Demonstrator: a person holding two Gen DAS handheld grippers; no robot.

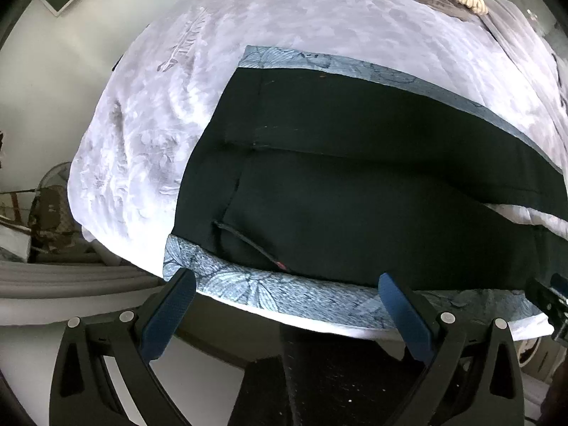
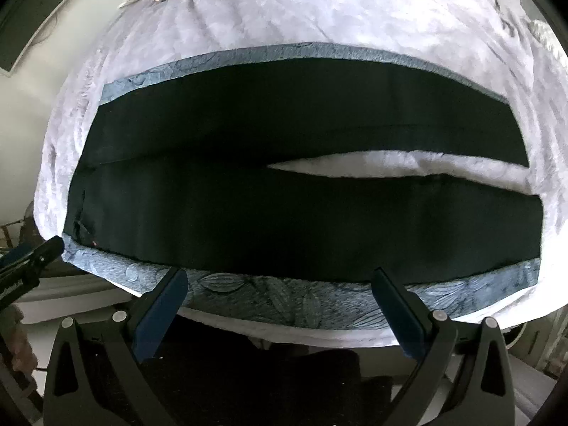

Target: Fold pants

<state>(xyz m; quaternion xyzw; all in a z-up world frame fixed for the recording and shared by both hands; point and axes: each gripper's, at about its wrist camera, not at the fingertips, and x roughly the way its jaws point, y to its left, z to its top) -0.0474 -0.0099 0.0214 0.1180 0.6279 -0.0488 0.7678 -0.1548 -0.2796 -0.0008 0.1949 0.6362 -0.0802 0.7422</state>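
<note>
With both tongs, left (image 1: 287,285) and right (image 2: 280,280), spread and empty, the pants (image 2: 284,213) lie flat ahead of them on the bed (image 2: 284,17), so I judge folding unstarted: next, grip the near edge.

strong fisheye bending at the edges, pale bedding (image 1: 149,135) glaring bright, dark pants (image 2: 284,213) underexposed.

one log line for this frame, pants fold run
stage: pre-grasp | pants: flat, unfolded on mat | left gripper: open, empty | right gripper: open, empty

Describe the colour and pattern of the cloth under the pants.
Blue-grey cloth with a leaf print; clearest in the right wrist view.
</note>
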